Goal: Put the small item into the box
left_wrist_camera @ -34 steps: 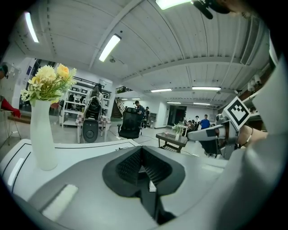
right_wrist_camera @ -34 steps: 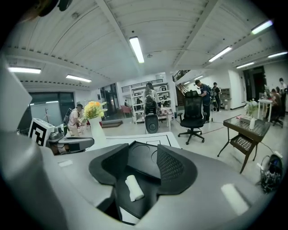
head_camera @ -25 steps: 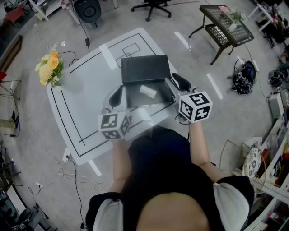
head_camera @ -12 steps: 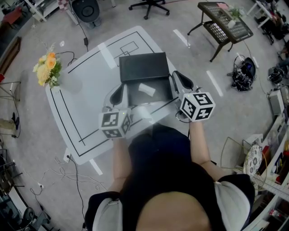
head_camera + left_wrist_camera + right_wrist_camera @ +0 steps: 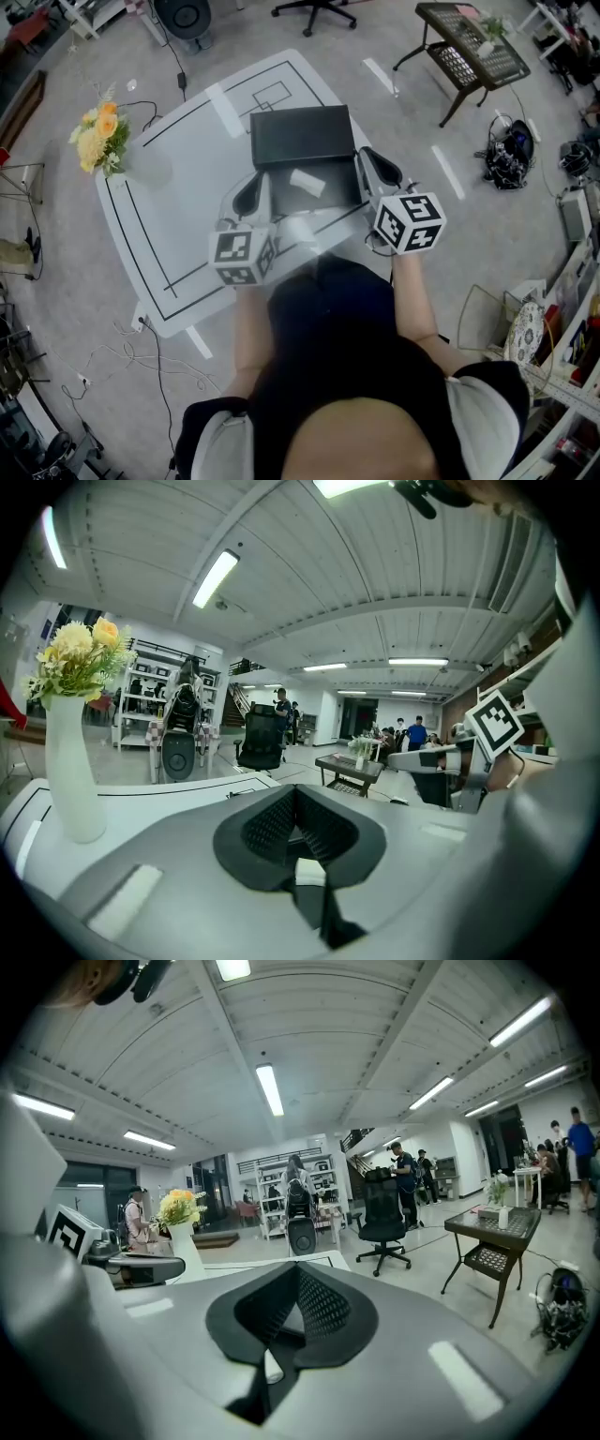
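Right tool (image 5: pixel 370 164): jaws together, nothing between the pads (image 5: pixel 323 1307); it sits just beside the right wall of the box (image 5: pixel 300 139); contact with the wall cannot be told. Left tool (image 5: pixel 247 195): jaws together too, empty; just beside the box's near left corner.

Small item (image 5: pixel 307 183): white, lying inside the open black box, near the middle of its floor, apart from both tools; the box's lid lies on the far side.

Box stands mid-table, between the two tools; bare table (image 5: pixel 178 216) to its left, as far as the vase of yellow flowers (image 5: pixel 105 139) at the far left corner; on the right the table edge runs close behind the right tool.

Table white with black ruled lines; grey floor around it; a dark side table (image 5: pixel 473 52) and an office chair (image 5: pixel 314 11) beyond; loose cables (image 5: pixel 141 361) on the floor at the near left.
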### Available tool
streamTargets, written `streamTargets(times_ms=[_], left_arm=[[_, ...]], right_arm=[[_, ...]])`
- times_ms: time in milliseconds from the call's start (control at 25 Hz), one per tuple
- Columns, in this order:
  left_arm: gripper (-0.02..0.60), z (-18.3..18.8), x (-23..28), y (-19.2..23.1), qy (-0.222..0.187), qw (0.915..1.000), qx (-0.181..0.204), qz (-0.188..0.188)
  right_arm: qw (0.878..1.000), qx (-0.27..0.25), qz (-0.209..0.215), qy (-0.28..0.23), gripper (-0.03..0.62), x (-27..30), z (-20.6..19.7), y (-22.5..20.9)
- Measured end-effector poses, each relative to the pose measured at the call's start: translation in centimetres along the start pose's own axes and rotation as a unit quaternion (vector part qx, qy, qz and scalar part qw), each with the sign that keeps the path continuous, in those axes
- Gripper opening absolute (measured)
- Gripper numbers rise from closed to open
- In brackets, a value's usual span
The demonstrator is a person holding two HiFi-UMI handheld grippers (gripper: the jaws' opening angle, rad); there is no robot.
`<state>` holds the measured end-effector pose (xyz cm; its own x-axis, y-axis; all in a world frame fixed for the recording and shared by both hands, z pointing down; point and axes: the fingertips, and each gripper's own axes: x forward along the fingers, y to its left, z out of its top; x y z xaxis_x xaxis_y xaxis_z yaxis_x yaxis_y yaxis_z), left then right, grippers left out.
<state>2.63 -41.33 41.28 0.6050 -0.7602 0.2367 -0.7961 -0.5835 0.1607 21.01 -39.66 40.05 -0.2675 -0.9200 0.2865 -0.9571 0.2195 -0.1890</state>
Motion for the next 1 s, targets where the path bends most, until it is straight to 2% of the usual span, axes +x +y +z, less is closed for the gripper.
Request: streamTargets(times_ms=[200, 1000], left_arm=[[0.011, -0.2, 0.0, 0.0, 0.001, 1.0, -0.002, 0.0], [0.011, -0.9, 0.5, -0.4, 0.01, 0.9999, -0.005, -0.003]], right_arm=[[1.0, -0.017, 0.002, 0.011, 0.0, 0.2, -0.4, 0.2], [1.0, -0.013, 0.011, 0.023, 0.0, 0.3, -1.2, 0.2]])
